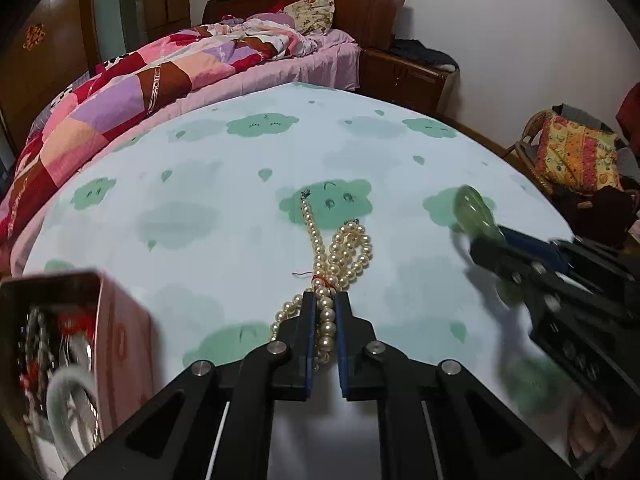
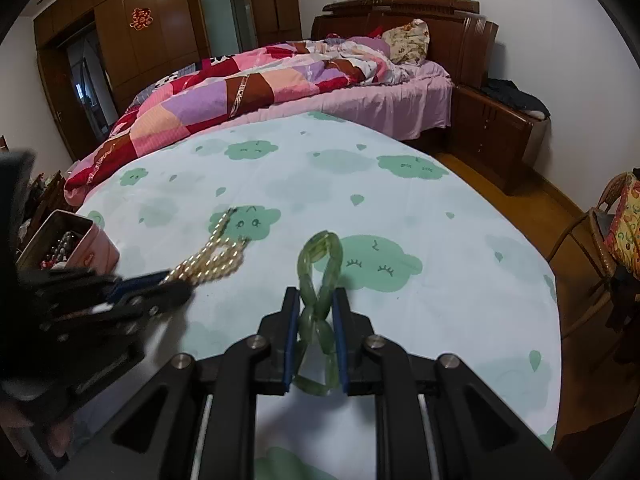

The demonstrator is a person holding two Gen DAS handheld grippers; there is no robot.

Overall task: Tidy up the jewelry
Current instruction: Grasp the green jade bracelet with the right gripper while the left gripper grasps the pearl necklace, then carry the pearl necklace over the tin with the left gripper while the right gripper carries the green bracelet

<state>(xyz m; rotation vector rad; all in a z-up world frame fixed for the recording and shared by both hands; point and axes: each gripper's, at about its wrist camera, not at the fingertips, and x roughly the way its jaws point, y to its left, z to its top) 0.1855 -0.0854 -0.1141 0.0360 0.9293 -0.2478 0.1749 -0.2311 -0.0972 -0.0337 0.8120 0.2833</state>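
Observation:
A cream pearl necklace lies bunched on the cloud-print tablecloth. My left gripper is shut on its near strands, the blue pads pressing the beads. In the right wrist view the same gripper shows blurred at the left, with the pearls at its tips. My right gripper is shut on a green jade bracelet, which loops up past the fingertips. In the left wrist view that gripper and the green bracelet appear at the right.
A pink tin with beads, red cord and a pale bangle inside stands at the table's near left; it is also in the right wrist view. A bed with a patchwork quilt lies behind. A wicker chair stands at the right.

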